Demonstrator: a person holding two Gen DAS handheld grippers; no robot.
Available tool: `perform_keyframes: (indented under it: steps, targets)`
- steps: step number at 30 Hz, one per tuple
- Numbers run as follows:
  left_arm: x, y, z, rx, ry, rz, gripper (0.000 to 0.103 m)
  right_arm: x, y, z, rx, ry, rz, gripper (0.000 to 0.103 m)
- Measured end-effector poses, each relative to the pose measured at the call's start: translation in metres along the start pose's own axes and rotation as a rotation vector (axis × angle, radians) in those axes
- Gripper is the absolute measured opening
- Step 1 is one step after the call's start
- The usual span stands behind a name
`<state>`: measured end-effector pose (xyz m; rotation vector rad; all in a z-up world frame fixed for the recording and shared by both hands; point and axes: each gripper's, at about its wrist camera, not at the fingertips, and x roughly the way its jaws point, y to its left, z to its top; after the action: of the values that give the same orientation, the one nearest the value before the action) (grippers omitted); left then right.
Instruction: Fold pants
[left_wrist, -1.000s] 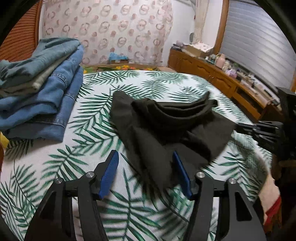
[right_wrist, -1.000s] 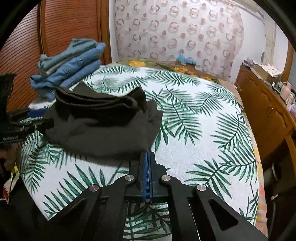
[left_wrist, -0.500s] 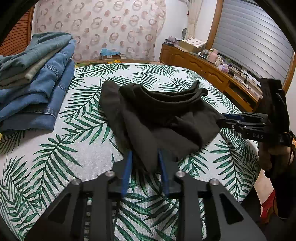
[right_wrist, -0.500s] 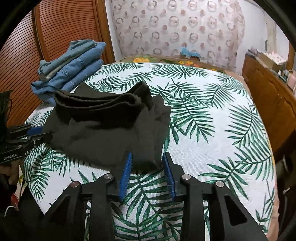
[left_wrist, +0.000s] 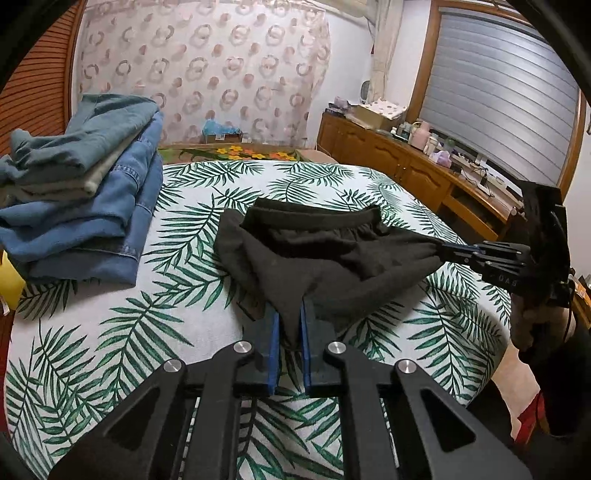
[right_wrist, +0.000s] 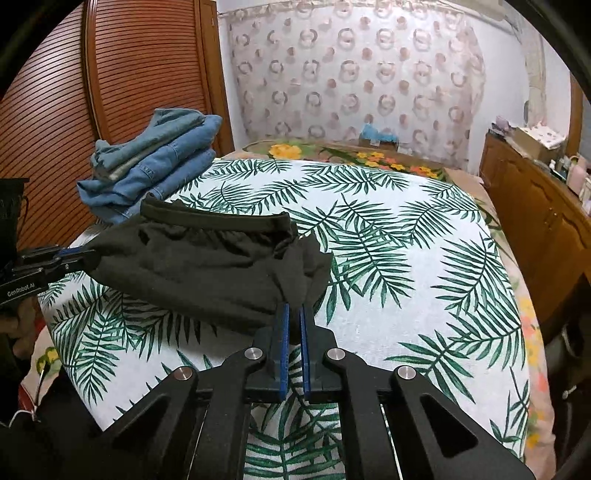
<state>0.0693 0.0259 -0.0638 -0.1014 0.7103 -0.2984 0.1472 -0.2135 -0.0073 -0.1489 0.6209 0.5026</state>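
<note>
Dark pants (left_wrist: 325, 254) lie bunched on the palm-leaf bed cover (left_wrist: 147, 332), also in the right wrist view (right_wrist: 199, 269). My left gripper (left_wrist: 290, 314) is shut on the near corner of the pants and lifts it. My right gripper (right_wrist: 293, 308) is shut on the other near corner. The right gripper shows in the left wrist view (left_wrist: 454, 253) at the right, pinching the cloth. The left gripper shows in the right wrist view (right_wrist: 79, 258) at the left. The cloth hangs stretched between them; the waistband (right_wrist: 221, 219) faces away.
A stack of folded blue jeans (left_wrist: 81, 199) sits at the bed's far left, also in the right wrist view (right_wrist: 155, 162). A wooden cabinet (left_wrist: 413, 170) with clutter stands along the right. A slatted wooden door (right_wrist: 92, 92) is at the left.
Both grippers have closed on the near corners of the pants and raised them, pulling the cloth taut between them. The right gripper was shut a second ago, then opened before gripping.
</note>
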Motion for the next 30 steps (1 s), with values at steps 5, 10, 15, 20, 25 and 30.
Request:
perform_keyframes:
  steps: [5, 10, 15, 20, 25, 30]
  targets:
    - [-0.003, 0.0, -0.006, -0.003, 0.02, -0.009, 0.011, -0.003, 0.003, -0.008, -0.002, 0.02, 0.019, 0.005]
    - [-0.018, -0.008, -0.01, 0.012, 0.021, -0.017, 0.011, -0.022, 0.011, -0.011, -0.024, 0.023, 0.039, 0.005]
    - [-0.033, -0.021, -0.015, 0.041, 0.03, -0.012, 0.011, -0.038, 0.021, -0.018, -0.04, 0.03, 0.051, 0.005]
    - [-0.038, -0.018, -0.015, 0.025, 0.033, 0.0, 0.015, -0.048, 0.027, -0.021, -0.054, 0.03, 0.042, 0.005]
    - [-0.037, -0.01, -0.011, 0.02, 0.016, -0.005, 0.048, -0.052, 0.027, -0.019, -0.061, 0.024, 0.006, 0.015]
    - [-0.031, -0.008, -0.007, 0.04, 0.018, -0.006, 0.07, -0.048, 0.028, -0.014, -0.046, 0.004, 0.017, 0.034]
